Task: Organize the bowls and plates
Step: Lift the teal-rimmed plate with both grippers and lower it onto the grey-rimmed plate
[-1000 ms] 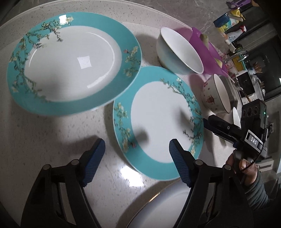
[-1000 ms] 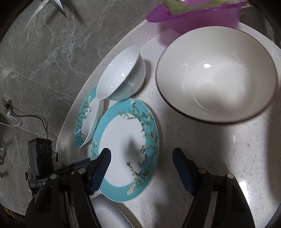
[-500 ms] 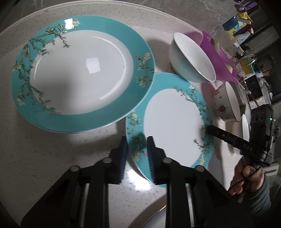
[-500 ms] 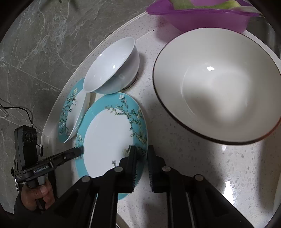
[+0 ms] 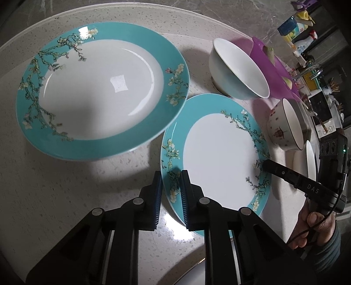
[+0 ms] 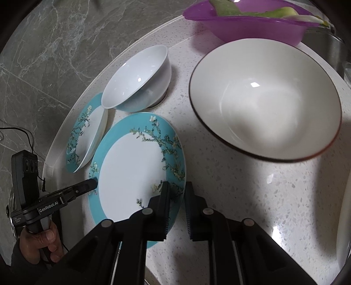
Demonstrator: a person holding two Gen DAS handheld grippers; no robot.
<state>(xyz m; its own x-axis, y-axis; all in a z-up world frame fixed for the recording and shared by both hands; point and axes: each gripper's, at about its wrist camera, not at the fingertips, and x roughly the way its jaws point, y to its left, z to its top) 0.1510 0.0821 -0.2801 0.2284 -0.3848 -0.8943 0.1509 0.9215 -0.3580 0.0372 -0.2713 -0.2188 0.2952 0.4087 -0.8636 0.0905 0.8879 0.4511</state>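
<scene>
A small teal-rimmed flat plate lies on the speckled counter; it also shows in the right wrist view. My left gripper is shut on its near left rim. My right gripper is shut on the opposite rim. A large teal-rimmed deep plate sits beside it, also in the right wrist view. A white bowl stands behind, also in the right wrist view. A big cream bowl with a dark rim sits to the right; in the left wrist view it shows a pattern.
A purple plastic basin with green vegetables stands at the back. Bottles and clutter line the far counter. A white dish edge shows at the right, and another rim at the left view's bottom.
Both grippers were open a second ago; each moved in and closed on the small plate's rim from opposite sides. Since then they have stayed shut on it.
</scene>
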